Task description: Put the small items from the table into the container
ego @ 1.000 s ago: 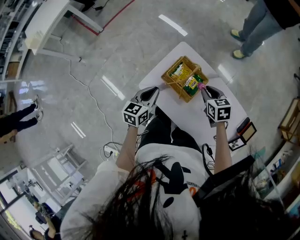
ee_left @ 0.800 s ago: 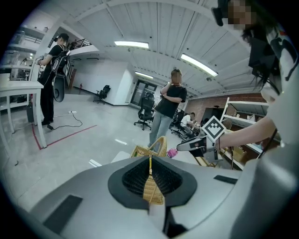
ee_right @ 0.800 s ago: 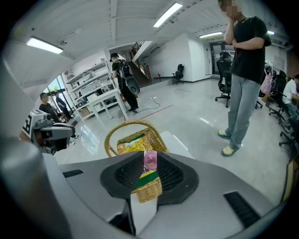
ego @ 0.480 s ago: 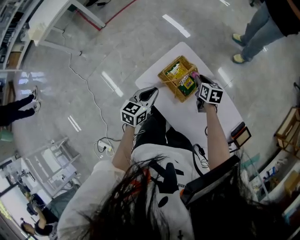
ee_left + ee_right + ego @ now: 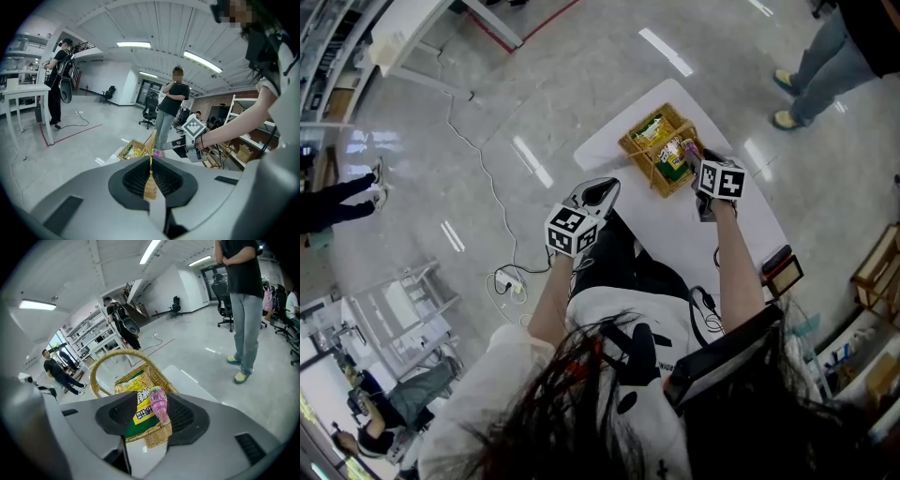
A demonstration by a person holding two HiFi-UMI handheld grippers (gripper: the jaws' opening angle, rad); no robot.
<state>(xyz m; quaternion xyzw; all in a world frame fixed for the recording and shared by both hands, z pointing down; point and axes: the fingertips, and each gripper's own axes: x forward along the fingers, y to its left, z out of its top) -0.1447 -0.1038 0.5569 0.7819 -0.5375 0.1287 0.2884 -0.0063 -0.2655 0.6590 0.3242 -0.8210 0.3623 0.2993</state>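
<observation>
Over basket (image 5: 152, 431), right fingers (image 5: 191, 418) opening (pink bottle (image 5: 158, 404) between)

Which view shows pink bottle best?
Right gripper view: the pink bottle sits large between the opening jaws of the right gripper, over the basket. Head view shows a pink speck; left gripper view a sliver beside the basket.

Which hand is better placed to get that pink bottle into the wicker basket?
Right. The right gripper hangs over the basket, its jaws opening with the pink bottle between them. The left gripper is shut, holds nothing, and sits apart from the basket near the table edge.
</observation>
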